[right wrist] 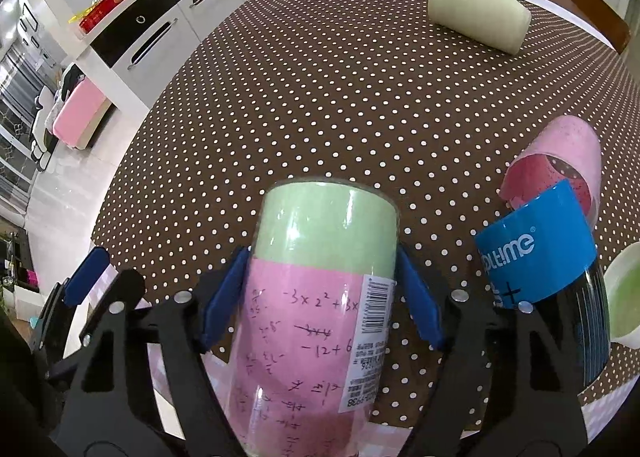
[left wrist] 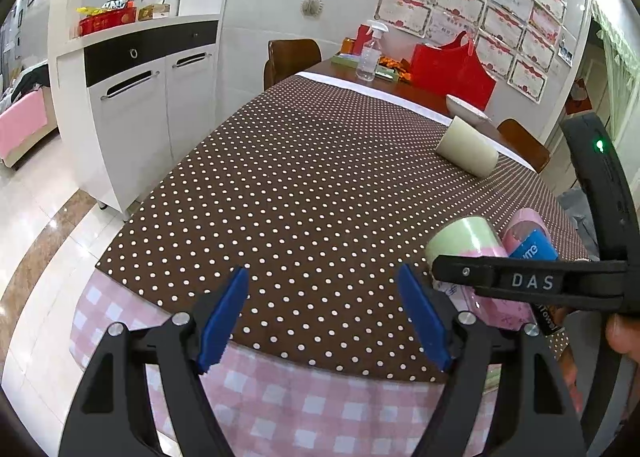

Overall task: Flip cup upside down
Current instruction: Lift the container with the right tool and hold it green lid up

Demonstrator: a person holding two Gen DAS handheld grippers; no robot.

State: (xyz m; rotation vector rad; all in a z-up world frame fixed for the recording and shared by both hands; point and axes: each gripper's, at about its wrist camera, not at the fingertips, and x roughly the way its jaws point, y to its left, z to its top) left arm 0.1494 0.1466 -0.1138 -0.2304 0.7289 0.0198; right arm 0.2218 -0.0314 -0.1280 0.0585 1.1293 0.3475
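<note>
The right wrist view fills its lower centre with a clear cylindrical cup (right wrist: 324,297) lined with green and pink paper bearing handwritten sums, clamped between the blue pads of the right gripper (right wrist: 322,293). Only this view shows a pink cup (right wrist: 568,153) on its side at centre right with its open mouth visible, a blue-banded black bottle (right wrist: 540,257) and a green bowl (right wrist: 624,293) at the right edge. The left wrist view shows the left gripper (left wrist: 322,309) spread wide with nothing between its pads, low in frame over the brown polka-dot tablecloth (left wrist: 300,177). A cream cup (left wrist: 466,147) lies on its side at upper right.
</note>
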